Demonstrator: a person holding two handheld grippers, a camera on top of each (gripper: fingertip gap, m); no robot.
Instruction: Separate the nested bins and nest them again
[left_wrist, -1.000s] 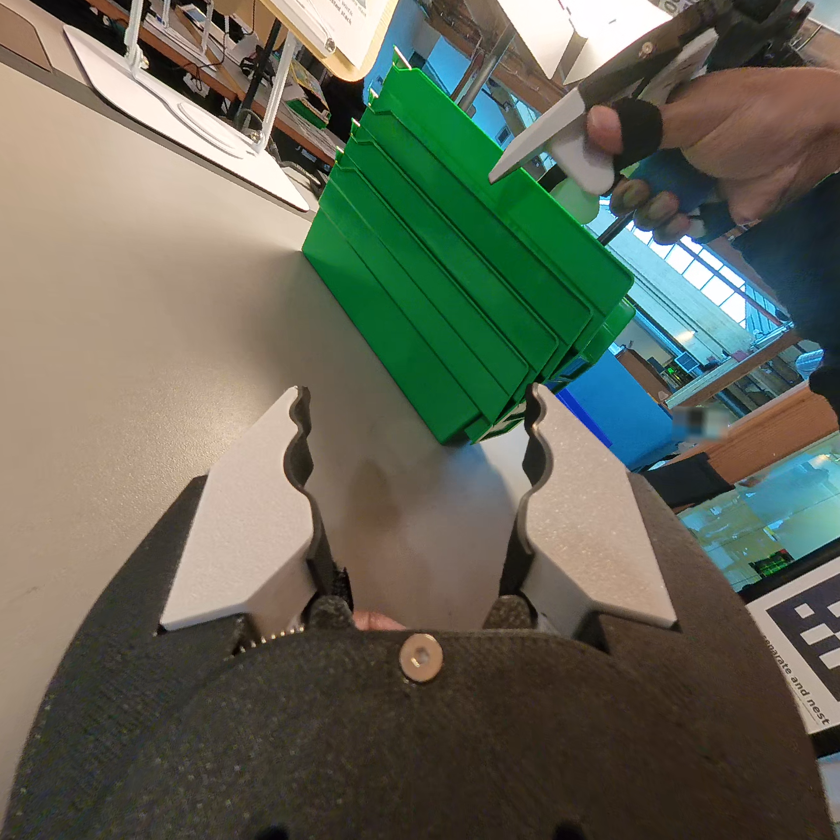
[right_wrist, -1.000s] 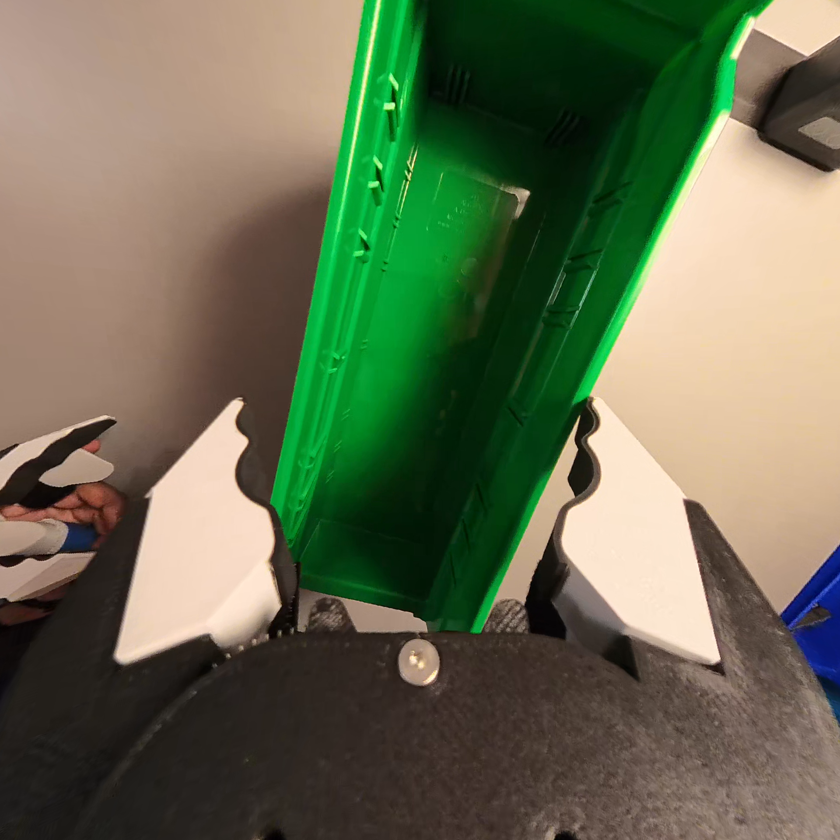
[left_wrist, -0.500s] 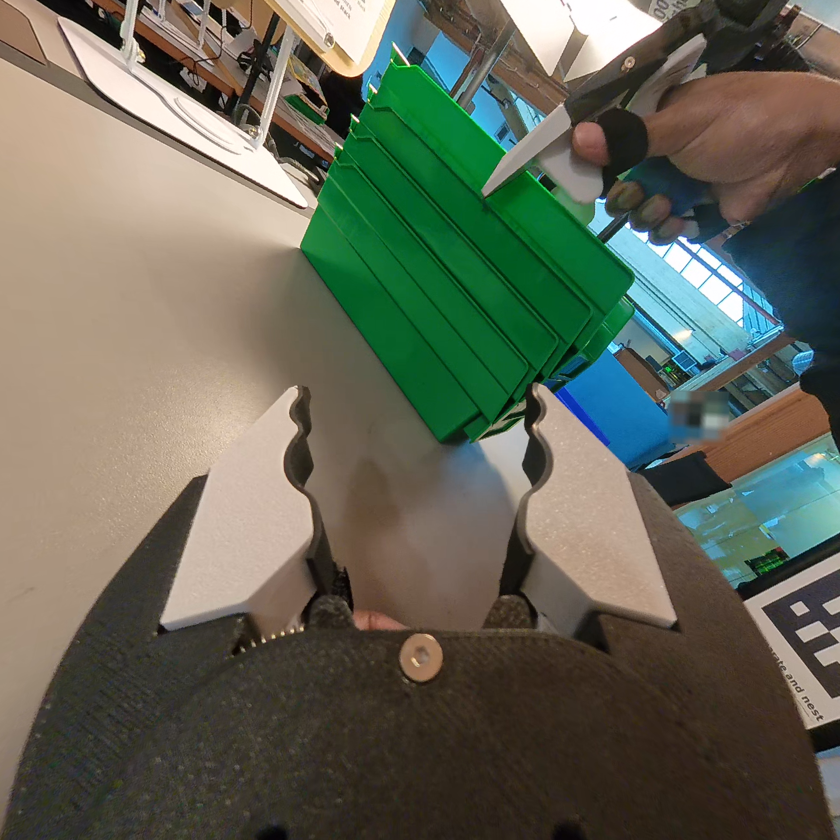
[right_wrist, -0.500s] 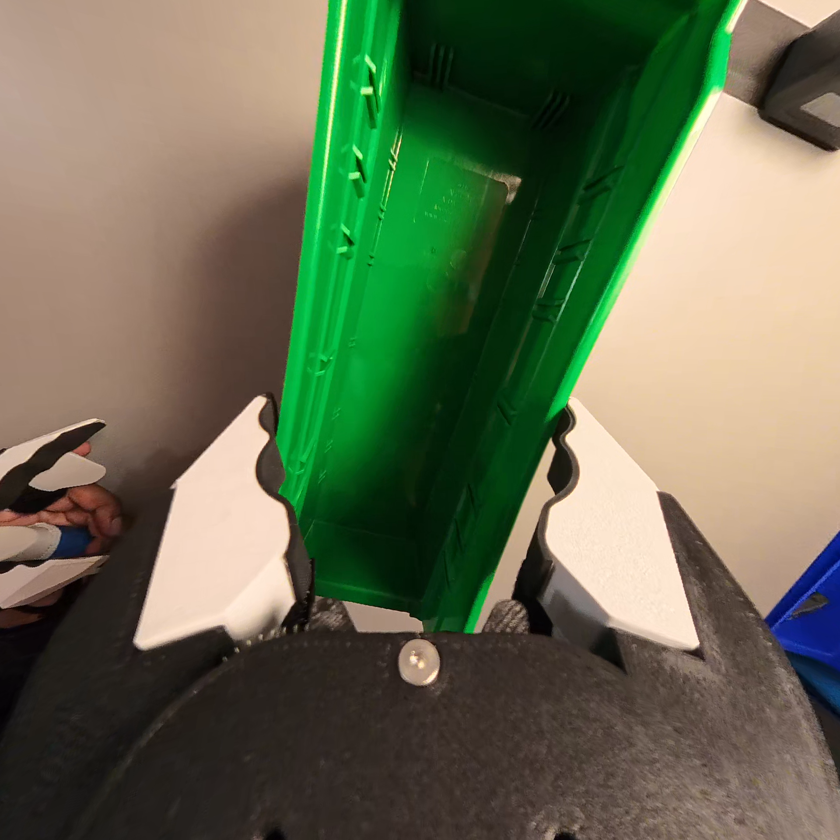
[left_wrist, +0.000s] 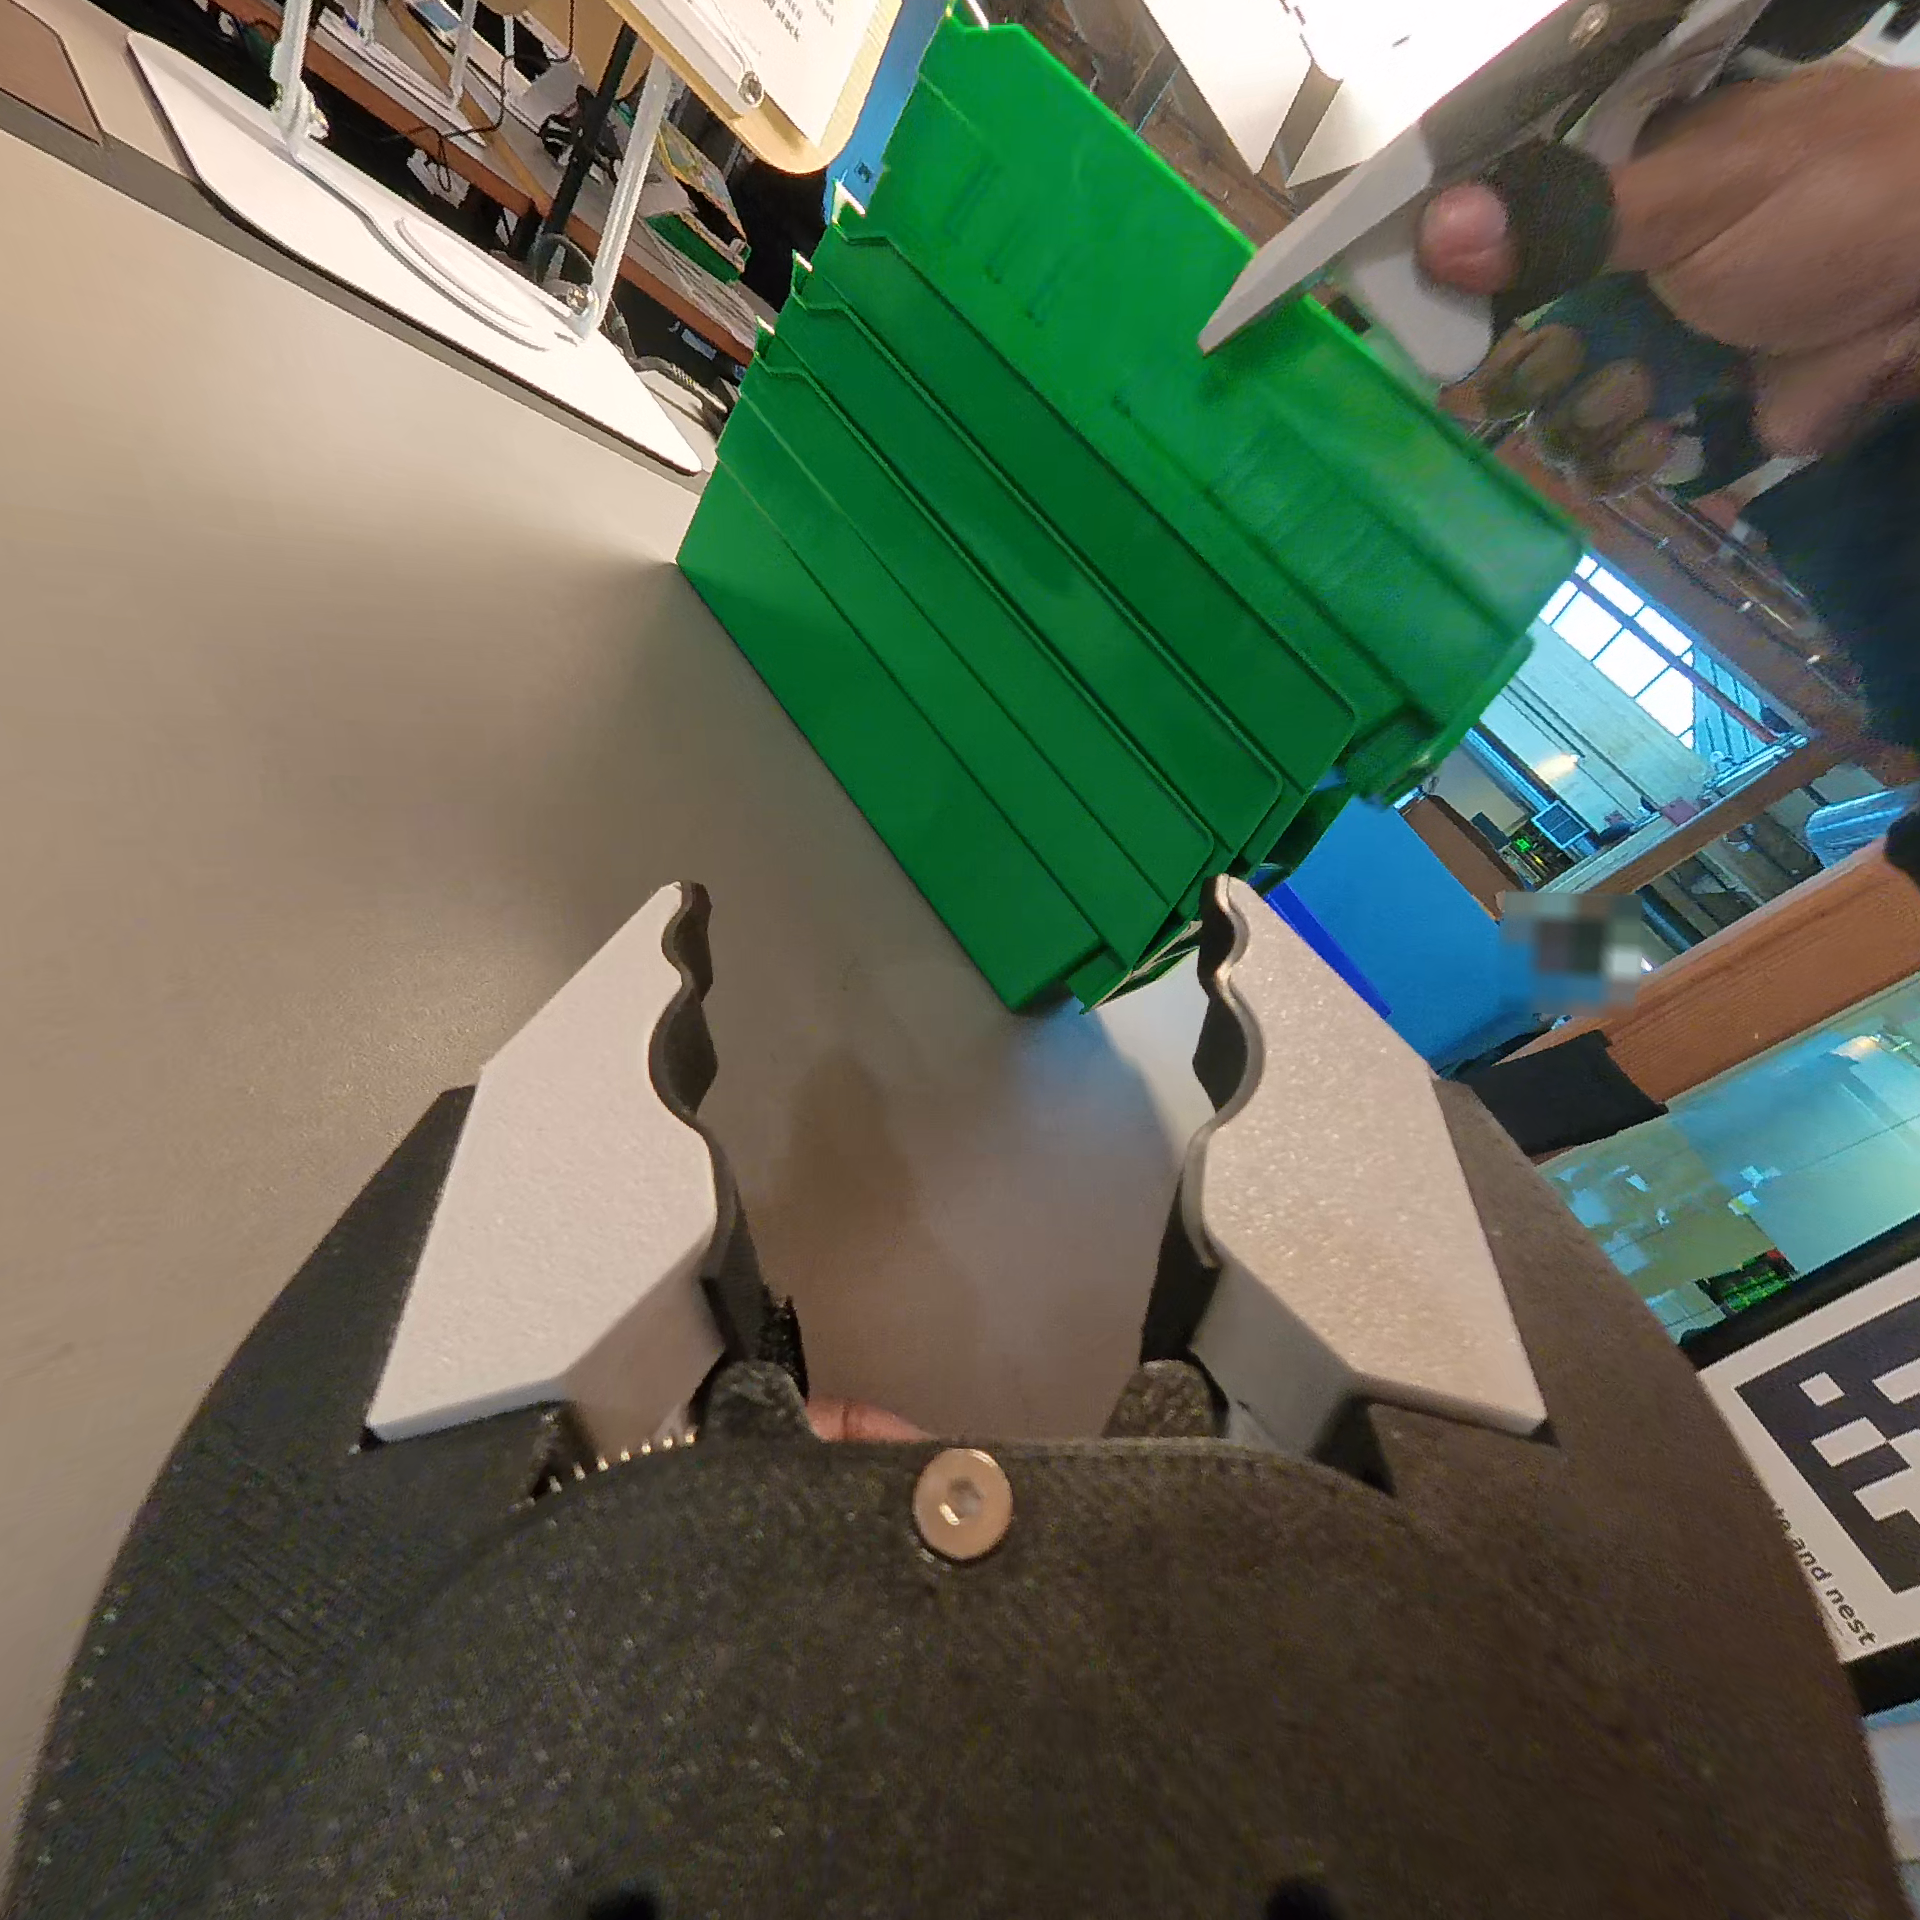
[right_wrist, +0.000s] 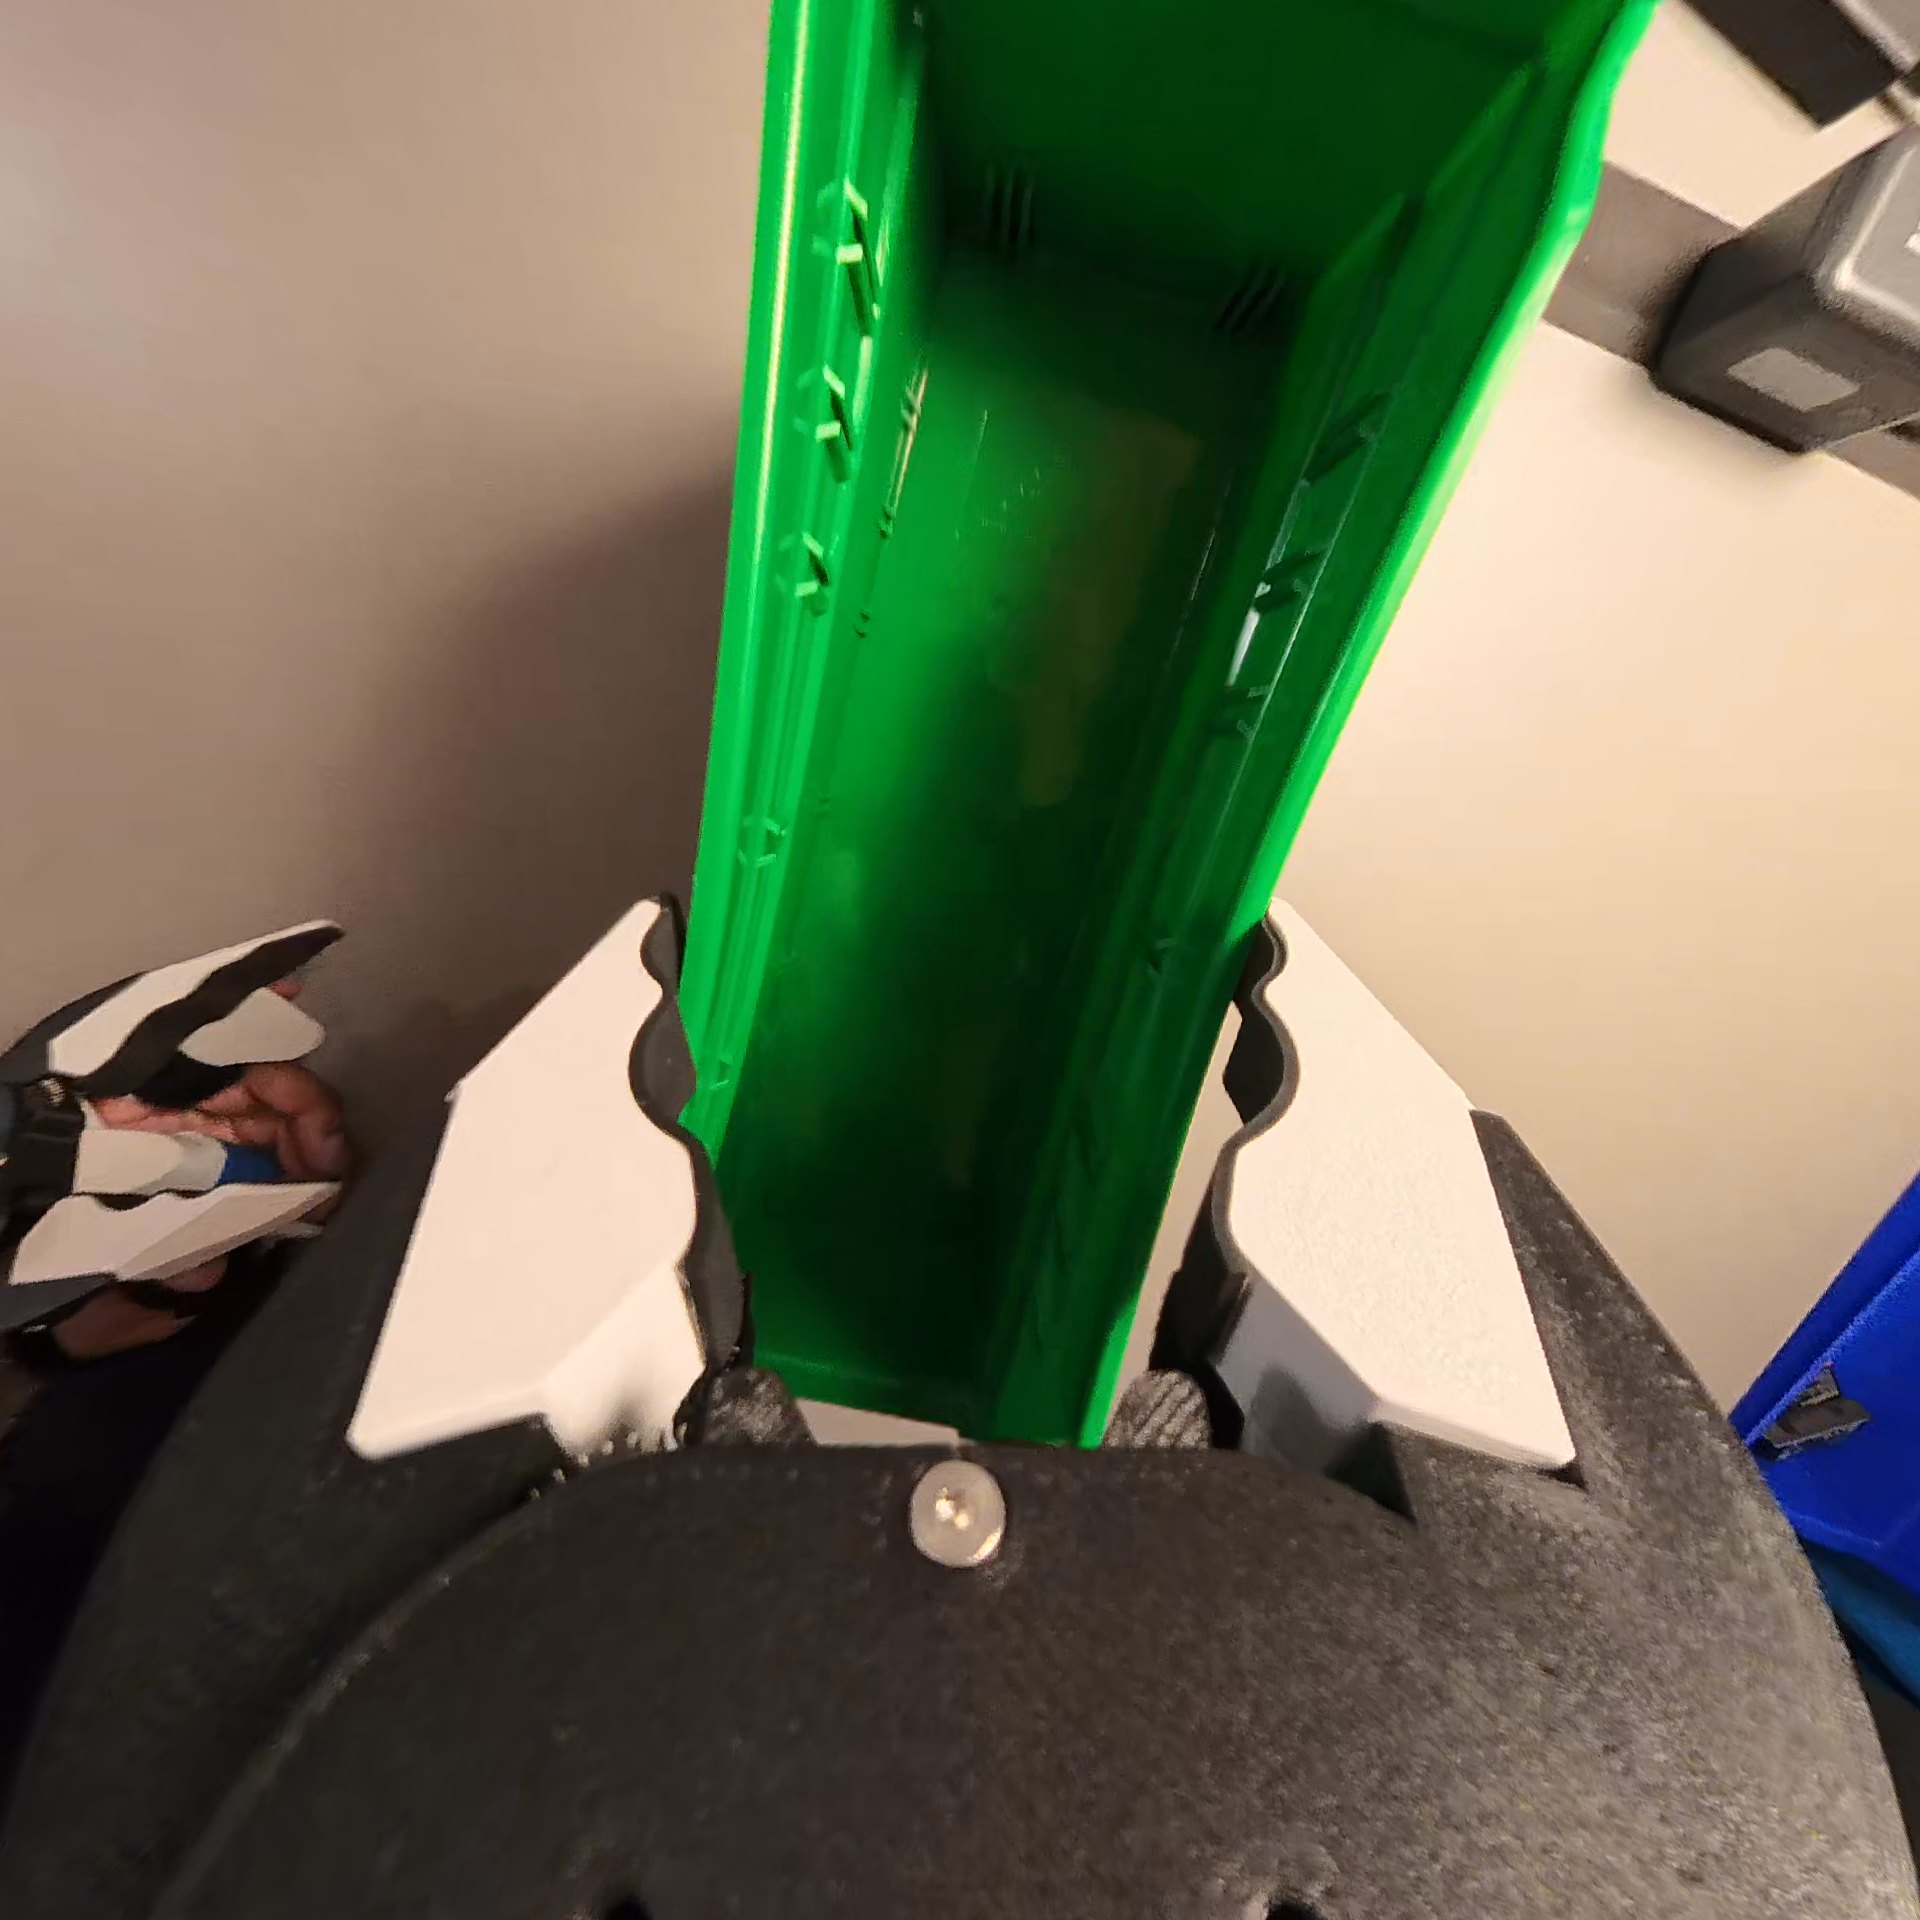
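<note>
Clamping green bin (right_wrist: 997, 727) — right gripper (right_wrist: 961, 1039).

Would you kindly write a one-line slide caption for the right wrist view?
Right tongs clamp both side walls of the top long green plastic bin above the beige table.

Black textured gripper body (left_wrist: 935, 1662), grey wavy-edged fingers (left_wrist: 582, 1174), silver screw (left_wrist: 961, 1503).

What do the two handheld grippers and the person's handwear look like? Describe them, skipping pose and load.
Each gripper, left gripper and right gripper, has a rough black textured body with a silver screw, two pale grey wedge-shaped fingers and dark wavy inner pads. The hand wears a black fingerless glove; a dark sleeve follows. No cables show.
</note>
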